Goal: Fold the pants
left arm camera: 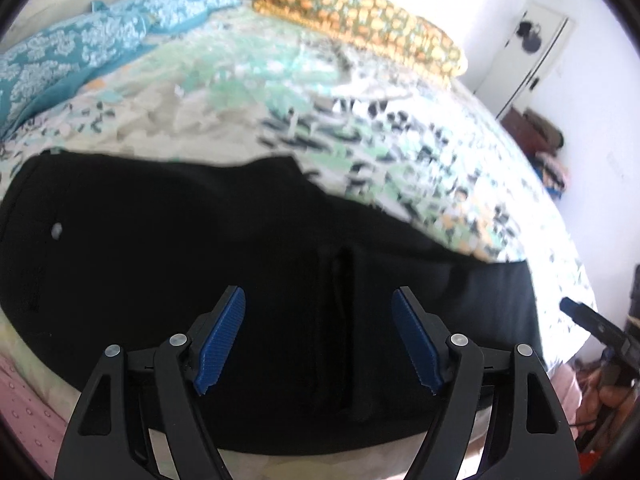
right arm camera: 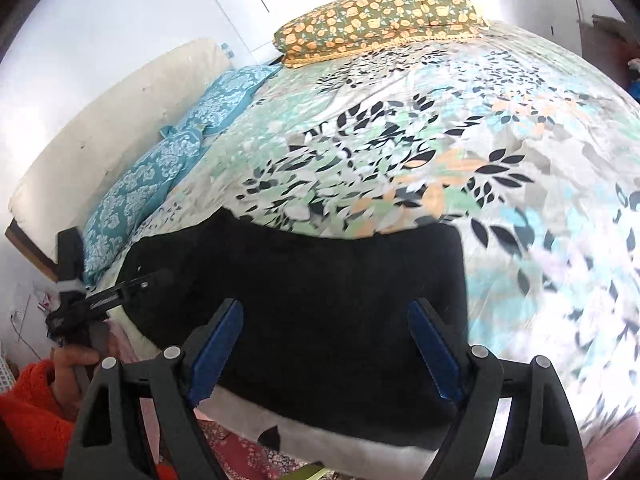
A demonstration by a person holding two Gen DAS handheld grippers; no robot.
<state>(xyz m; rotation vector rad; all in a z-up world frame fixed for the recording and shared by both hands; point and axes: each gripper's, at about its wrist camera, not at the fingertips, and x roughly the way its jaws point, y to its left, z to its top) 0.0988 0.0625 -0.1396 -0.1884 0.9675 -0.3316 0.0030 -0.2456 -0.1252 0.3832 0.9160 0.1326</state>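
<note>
Though unlabelled, black pants (left arm camera: 240,248) outspread.

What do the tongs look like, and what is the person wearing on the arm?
Both the left tongs and the right tongs are black plastic frames with triangle cut-outs, round silver pins at the joints, and ridged blue pads on the inside of each finger. The person wears a fuzzy orange sleeve.

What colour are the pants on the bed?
Plain black. The pants show best in the right wrist view, lying on the leafy bedspread.
</note>
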